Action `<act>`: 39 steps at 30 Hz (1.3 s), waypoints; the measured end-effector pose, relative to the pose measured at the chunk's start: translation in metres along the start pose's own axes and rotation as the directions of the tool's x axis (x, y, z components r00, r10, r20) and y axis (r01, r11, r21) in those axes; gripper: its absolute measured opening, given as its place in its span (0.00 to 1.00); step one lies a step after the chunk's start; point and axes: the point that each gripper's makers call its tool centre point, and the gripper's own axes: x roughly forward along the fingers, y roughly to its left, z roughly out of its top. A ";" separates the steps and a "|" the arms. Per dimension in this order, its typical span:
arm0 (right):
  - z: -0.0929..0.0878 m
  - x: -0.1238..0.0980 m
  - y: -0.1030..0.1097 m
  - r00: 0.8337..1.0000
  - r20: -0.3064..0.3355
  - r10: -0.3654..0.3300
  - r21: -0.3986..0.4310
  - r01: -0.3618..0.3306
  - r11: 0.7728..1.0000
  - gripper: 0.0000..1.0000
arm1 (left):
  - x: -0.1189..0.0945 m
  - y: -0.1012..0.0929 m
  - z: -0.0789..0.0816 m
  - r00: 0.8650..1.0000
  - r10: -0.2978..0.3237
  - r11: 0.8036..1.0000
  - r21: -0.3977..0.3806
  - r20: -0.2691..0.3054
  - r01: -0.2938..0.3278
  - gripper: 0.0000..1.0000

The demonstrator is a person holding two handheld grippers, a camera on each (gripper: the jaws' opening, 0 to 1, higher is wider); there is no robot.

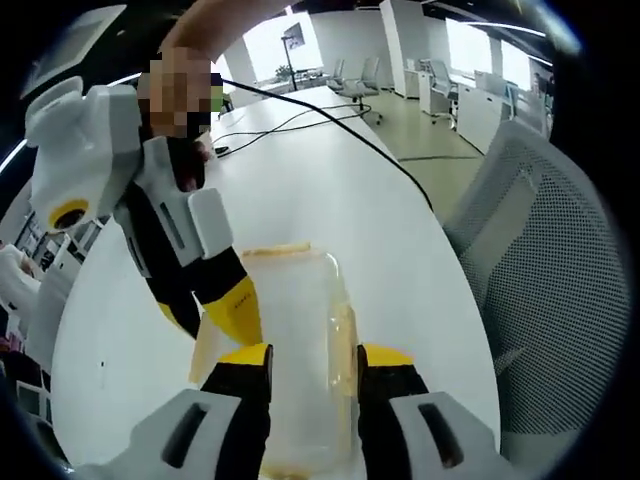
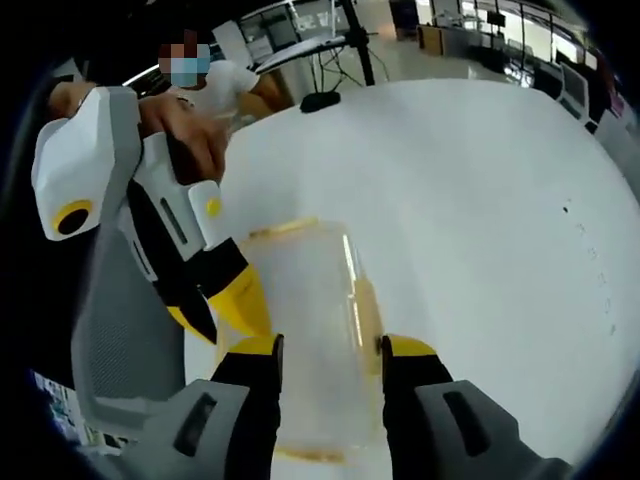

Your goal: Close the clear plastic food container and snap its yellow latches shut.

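Left gripper view: both released tools, left tool [image 1: 312,358] and right tool [image 2: 330,350], straddle the lidded container [image 1: 295,330] on the counter [image 1: 330,190]; latching likely comes next.

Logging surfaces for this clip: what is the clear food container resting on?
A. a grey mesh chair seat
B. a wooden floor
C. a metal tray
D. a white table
D: in both gripper views the clear food container with its yellow latches lies flat on the white table; the grey mesh chair stands beside the table, not under the container.
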 end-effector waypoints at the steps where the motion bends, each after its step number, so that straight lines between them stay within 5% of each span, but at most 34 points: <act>1: 0.000 0.000 0.000 1.000 0.001 0.002 0.000 -0.002 1.000 0.37 | 0.001 0.000 0.000 1.000 0.001 1.000 0.008 0.000 -0.001 0.27; 24: 0.001 0.005 -0.001 0.992 -0.098 0.075 -0.034 -0.078 0.996 0.36 | 0.004 0.002 0.000 1.000 0.022 1.000 0.020 -0.014 -0.022 0.27; 29: -0.008 0.005 0.001 0.982 -0.153 0.108 0.045 -0.102 0.994 0.32 | 0.006 0.002 -0.001 0.999 0.037 0.999 0.015 -0.030 -0.036 0.24; 39: -0.001 0.011 -0.001 0.993 -0.089 0.083 0.019 -0.082 0.996 0.34 | 0.007 0.004 0.000 0.998 0.063 0.998 0.025 -0.015 -0.063 0.24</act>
